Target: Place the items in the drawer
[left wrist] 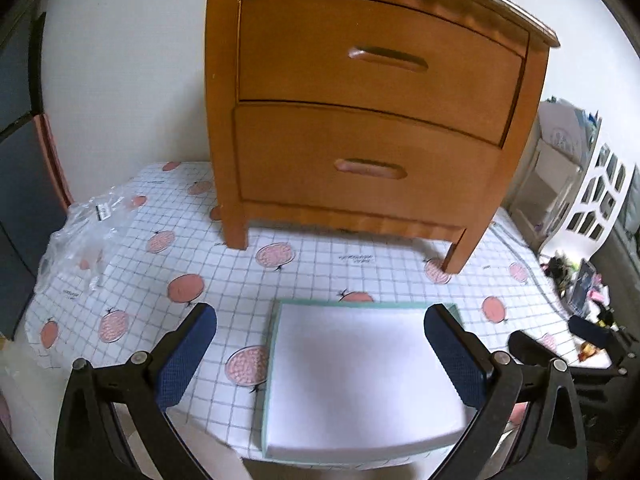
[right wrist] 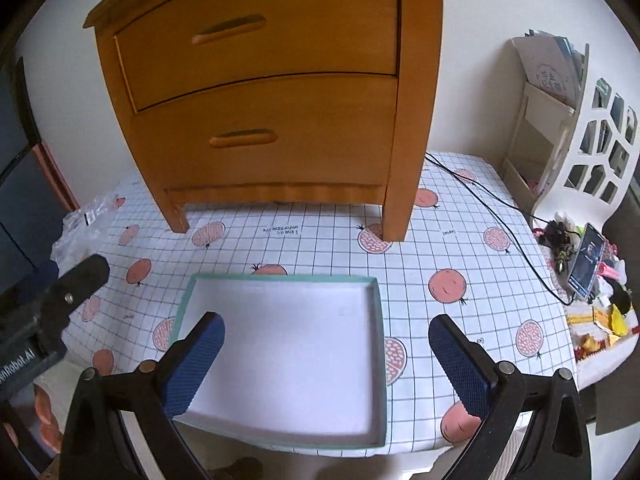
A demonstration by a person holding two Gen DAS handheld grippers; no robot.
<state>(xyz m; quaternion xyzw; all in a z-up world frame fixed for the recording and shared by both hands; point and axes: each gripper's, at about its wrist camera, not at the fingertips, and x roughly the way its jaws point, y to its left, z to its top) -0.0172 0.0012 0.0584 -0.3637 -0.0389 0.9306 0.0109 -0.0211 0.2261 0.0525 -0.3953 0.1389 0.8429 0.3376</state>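
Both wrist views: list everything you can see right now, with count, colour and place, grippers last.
Nightstand: one, orange-brown wood, two shut drawers, back of table.
Shallow box: one, white inside, teal rim, empty, table front.
Tablecloth: one, white grid, pink fruit.
Plastic bag: one, clear, left edge.
Cable: one, black, right of nightstand.
Phone: one, screen lit, far right.
Left gripper: open, over box.
Right gripper: open, over box.
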